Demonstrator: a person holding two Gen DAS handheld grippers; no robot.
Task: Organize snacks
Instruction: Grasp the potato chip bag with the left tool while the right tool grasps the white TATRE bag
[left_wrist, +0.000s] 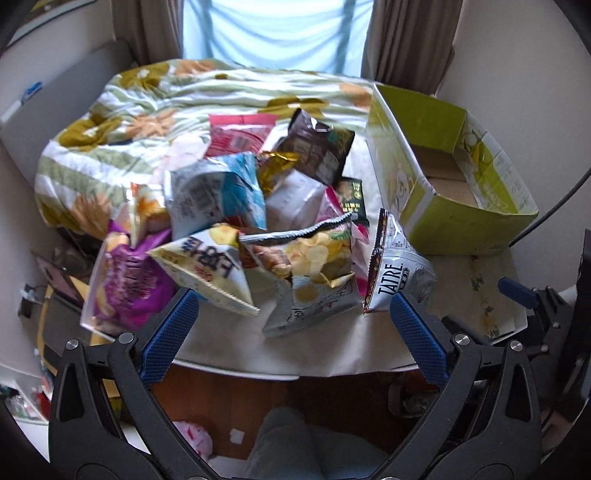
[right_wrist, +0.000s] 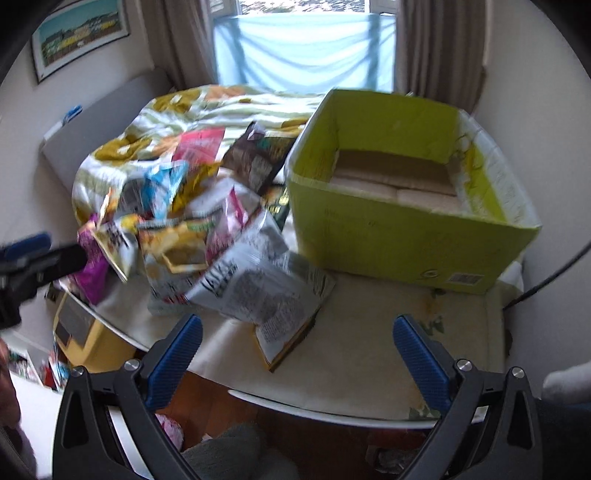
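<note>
A pile of several snack bags (left_wrist: 258, 214) lies on a white table (left_wrist: 325, 347). It includes a purple bag (left_wrist: 125, 280), a yellow chip bag (left_wrist: 317, 258) and a white TATRE bag (left_wrist: 399, 273). An open green cardboard box (left_wrist: 443, 173) stands to the right of the pile and looks empty. My left gripper (left_wrist: 291, 306) is open, just in front of the pile. In the right wrist view, my right gripper (right_wrist: 297, 332) is open over the table's front edge, near the white bag (right_wrist: 258, 284) and in front of the green box (right_wrist: 402, 236).
A floral blanket (left_wrist: 147, 122) covers the far side behind the pile. Curtains and a window are at the back. The table's front edge (right_wrist: 332, 410) drops to a wooden floor with a yellow box (right_wrist: 88, 343) at the left. A dark cable (right_wrist: 554, 273) runs at the right.
</note>
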